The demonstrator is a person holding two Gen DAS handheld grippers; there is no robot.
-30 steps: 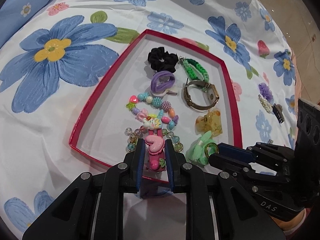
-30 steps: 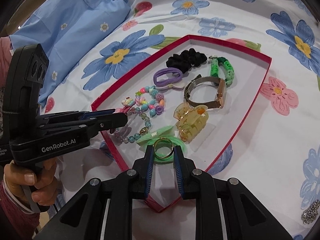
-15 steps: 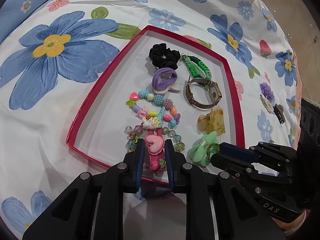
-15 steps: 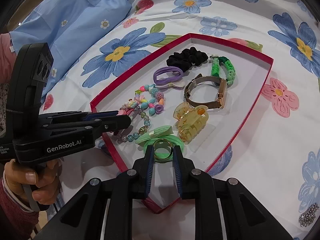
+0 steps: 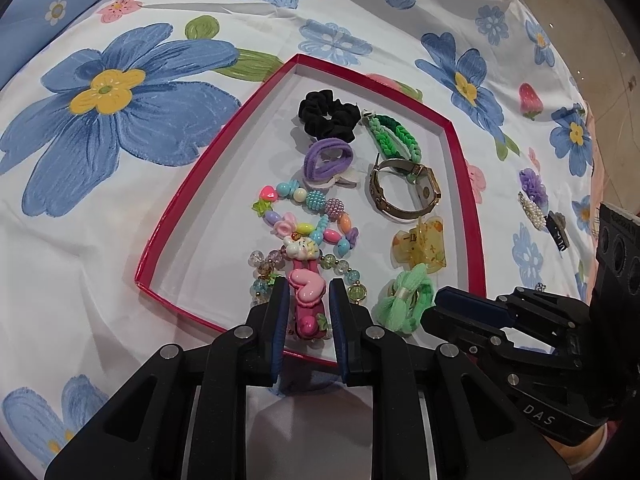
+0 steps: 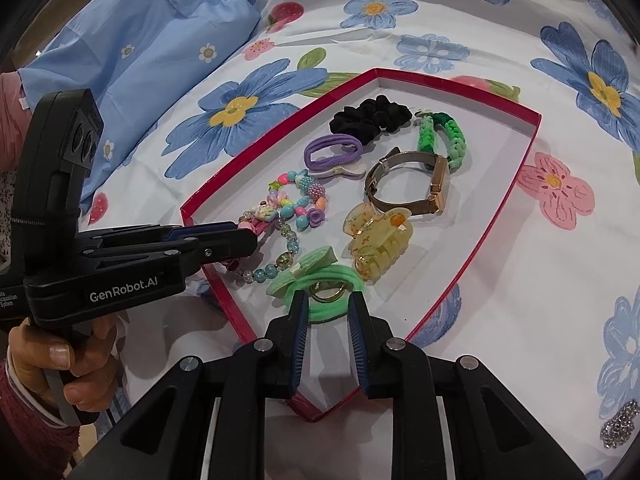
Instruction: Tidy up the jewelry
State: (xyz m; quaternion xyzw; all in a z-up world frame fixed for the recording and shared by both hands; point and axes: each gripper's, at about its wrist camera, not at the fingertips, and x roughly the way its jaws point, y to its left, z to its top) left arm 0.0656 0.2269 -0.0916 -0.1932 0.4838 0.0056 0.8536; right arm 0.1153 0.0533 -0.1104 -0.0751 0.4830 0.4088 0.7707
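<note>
A red-rimmed white tray [image 5: 192, 184] [image 6: 516, 204] on the floral bedsheet holds jewelry: a black scrunchie [image 5: 326, 114], purple hair tie [image 5: 328, 158], green braided bracelet [image 5: 394, 136], gold watch [image 5: 404, 190], bead bracelets [image 5: 308, 216], yellow claw clip [image 5: 420, 246] and green bow tie [image 5: 406, 302]. My left gripper [image 5: 308, 300] has opened around a pink heart hair clip [image 5: 306, 298] lying at the tray's near edge. My right gripper [image 6: 326, 304] is open around a gold ring [image 6: 326, 292] resting on the green bow tie [image 6: 316, 280].
Outside the tray on the right lie a purple flower clip [image 5: 532, 188], a pearl clip [image 5: 530, 210] and a dark clip [image 5: 558, 230]. A rhinestone piece [image 6: 620, 424] lies at the far right. A blue pillow [image 6: 140, 48] is at the left.
Both grippers have opened slightly and drawn back a little. The pink clip and the gold ring now lie released in the tray.
</note>
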